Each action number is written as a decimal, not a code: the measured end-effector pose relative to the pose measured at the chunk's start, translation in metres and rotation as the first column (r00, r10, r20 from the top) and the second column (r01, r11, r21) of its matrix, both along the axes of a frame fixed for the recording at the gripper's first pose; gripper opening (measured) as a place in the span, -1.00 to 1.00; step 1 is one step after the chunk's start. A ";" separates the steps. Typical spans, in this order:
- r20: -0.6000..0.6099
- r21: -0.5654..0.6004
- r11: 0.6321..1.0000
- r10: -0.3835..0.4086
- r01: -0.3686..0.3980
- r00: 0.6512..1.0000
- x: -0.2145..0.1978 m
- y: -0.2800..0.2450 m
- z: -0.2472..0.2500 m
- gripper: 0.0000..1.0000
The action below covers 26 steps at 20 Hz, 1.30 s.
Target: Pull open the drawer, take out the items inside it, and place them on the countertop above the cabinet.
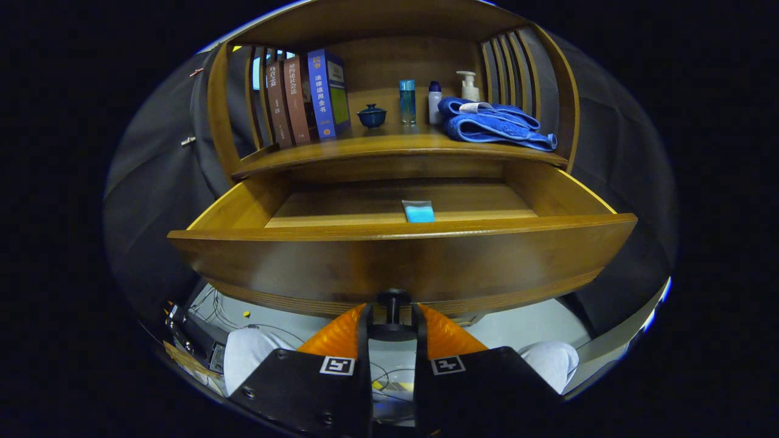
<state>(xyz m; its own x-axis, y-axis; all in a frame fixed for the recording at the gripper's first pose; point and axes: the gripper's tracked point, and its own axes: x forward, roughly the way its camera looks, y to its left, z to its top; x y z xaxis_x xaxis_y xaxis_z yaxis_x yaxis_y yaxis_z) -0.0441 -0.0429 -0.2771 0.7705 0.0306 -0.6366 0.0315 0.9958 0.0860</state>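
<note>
While the drawer (pixel 401 255) stands pulled out from the wooden cabinet (pixel 551 79), the tongs (pixel 392 316) are clenched on its knob (pixel 392 301), which sits at the lower middle of the drawer front. One finger presses on each side of the dark knob, and the knob's round base shows between them.

Inside the drawer lies one small tube (pixel 419 211) with a blue body. It rests flat on the drawer floor, close behind the front wall and near the middle of it, well apart from both side walls.

Above the drawer is the desk (pixel 389 146), the top surface of the cabinet, which carries several things. At its left end three books (pixel 307 97) stand upright and lean a little against each other. Near the middle, toward the back, stands a small dark blue cup with a lid (pixel 372 115). To the right of it stand a clear blue bottle (pixel 407 101) and a white bottle with a dark cap (pixel 434 102), near each other. A white pump bottle (pixel 468 85) stands behind a folded blue towel (pixel 496 123), which lies at the right end of the desk and reaches its front edge.

Below the drawer the pale floor (pixel 517 328) shows, with thin cables (pixel 213 304) on it at the left side.
</note>
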 end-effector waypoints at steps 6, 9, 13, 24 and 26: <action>-0.060 0.010 1.000 -0.003 0.003 0.998 -0.037 0.005 -0.011 -0.39; -0.077 0.000 1.000 -0.001 0.001 0.997 -0.039 0.006 -0.013 -0.39; -0.073 -0.003 1.000 -0.023 0.023 0.997 -0.047 -0.002 0.000 0.07; 0.137 0.024 1.000 -0.004 0.000 0.991 0.000 -0.020 0.119 1.00; 0.099 0.016 1.000 0.010 -0.011 0.995 0.022 -0.021 0.115 1.00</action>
<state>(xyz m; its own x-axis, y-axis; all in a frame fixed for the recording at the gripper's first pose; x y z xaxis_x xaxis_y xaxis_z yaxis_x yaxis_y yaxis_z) -0.0219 -0.0635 -0.1617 0.8292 0.0488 -0.5568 0.0117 0.9944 0.1047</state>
